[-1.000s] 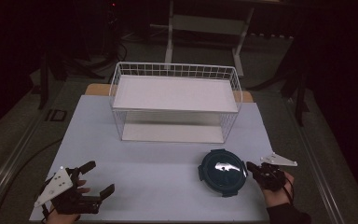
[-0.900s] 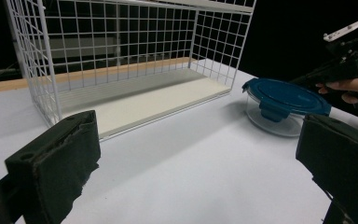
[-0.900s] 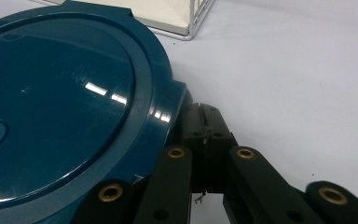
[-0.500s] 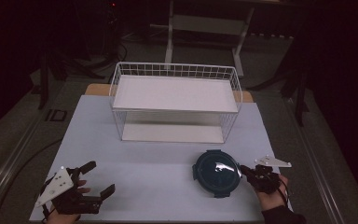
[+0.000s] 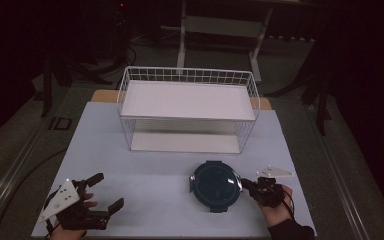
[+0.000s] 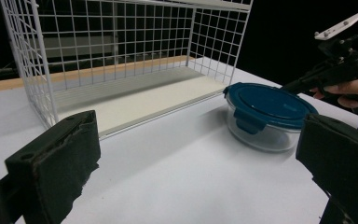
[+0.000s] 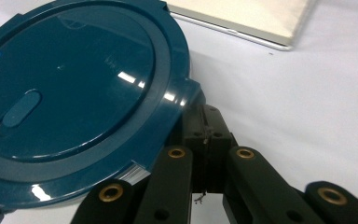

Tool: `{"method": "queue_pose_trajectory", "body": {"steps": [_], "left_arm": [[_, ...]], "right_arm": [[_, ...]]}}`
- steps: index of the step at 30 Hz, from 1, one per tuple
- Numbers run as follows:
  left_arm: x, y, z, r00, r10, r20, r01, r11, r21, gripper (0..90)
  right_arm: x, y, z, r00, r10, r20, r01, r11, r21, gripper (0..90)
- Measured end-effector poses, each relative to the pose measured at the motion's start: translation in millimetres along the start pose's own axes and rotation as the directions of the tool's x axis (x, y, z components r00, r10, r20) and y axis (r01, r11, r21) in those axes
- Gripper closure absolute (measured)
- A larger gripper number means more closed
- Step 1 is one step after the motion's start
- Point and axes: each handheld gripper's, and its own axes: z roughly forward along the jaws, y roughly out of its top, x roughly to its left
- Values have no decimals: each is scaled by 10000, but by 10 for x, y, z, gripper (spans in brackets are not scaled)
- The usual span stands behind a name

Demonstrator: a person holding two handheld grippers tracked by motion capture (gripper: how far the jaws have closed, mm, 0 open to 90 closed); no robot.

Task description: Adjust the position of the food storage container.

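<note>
A round clear container with a dark blue clip lid (image 5: 215, 184) stands on the white table (image 5: 150, 165), right of centre near the front. My right gripper (image 5: 245, 183) is shut, and its tips touch the container's right side at a lid clip. In the right gripper view the shut jaws (image 7: 205, 119) meet just under the blue lid (image 7: 74, 93). My left gripper (image 5: 109, 190) rests open at the front left with nothing between its jaws. The left gripper view looks past its open jaws (image 6: 198, 154) to the container (image 6: 268, 109) and the right gripper (image 6: 291, 86).
A white wire basket (image 5: 187, 75), with a white shelf board on top and one at its base, stands at the back middle of the table. Its open front faces me (image 6: 32, 56). Dark floor and a metal stand lie beyond the table.
My right gripper has moved left and the container has slid left with it across the table. The left gripper has stayed where it was.
</note>
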Motion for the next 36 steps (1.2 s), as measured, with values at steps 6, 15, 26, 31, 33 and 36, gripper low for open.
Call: {"method": "queue_pose_trajectory", "body": {"steps": [6,15,26,31,33,36], "left_arm": [[-13,-5,15,10000,14,64,-14,10000,54,0],[-20,-5,14,10000,49,83,-50,9999,97,0],[-26,-7,21,9999,94,145,-96,9998,147,0],[-32,-9,37,9998,102,186,-106,9997,198,0],[-32,-11,36,9998,107,183,-111,9997,209,0],[-28,-12,35,9998,81,206,-85,9997,208,0]], "right_arm": [[106,49,68,9990,-37,-435,38,10000,36,900],[196,97,137,9947,-204,-1010,201,9998,-34,900],[227,77,140,9950,-240,-971,242,9997,18,900],[314,110,190,9930,-392,-1111,397,9992,23,900],[367,130,216,9917,-477,-1191,486,9988,42,900],[438,163,261,9892,-594,-1336,607,9981,57,900]]}}
